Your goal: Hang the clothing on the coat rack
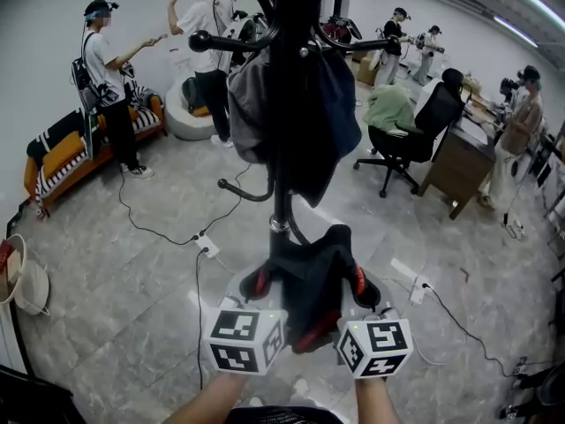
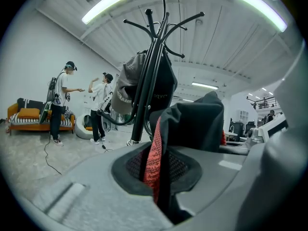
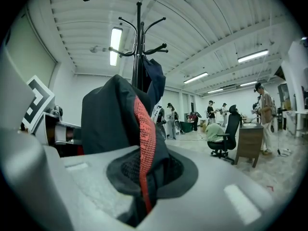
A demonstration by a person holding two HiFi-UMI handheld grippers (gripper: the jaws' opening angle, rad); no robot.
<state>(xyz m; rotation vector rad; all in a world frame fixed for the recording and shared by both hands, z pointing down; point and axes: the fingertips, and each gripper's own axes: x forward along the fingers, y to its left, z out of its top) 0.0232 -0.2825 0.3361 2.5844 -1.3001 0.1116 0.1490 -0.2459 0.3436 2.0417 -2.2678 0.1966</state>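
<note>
A black garment with red trim [image 1: 311,276] is stretched between my two grippers, just in front of the black coat rack [image 1: 284,104]. My left gripper [image 1: 259,283] is shut on its left edge, and the red trim [image 2: 155,150] runs between the jaws in the left gripper view. On the other side my right gripper [image 1: 357,285] is shut on the right edge, the red band [image 3: 144,153] pinched between its jaws. A dark grey and navy garment [image 1: 296,113] hangs on the rack's upper hooks. The rack's hooks [image 2: 163,25] rise above the held cloth.
A white power strip [image 1: 207,246] and cables lie on the tiled floor left of the rack base. Two people stand by an orange sofa [image 1: 66,153] at the back left. Right of the rack, a person sits in an office chair [image 1: 410,135] beside a wooden desk [image 1: 463,162].
</note>
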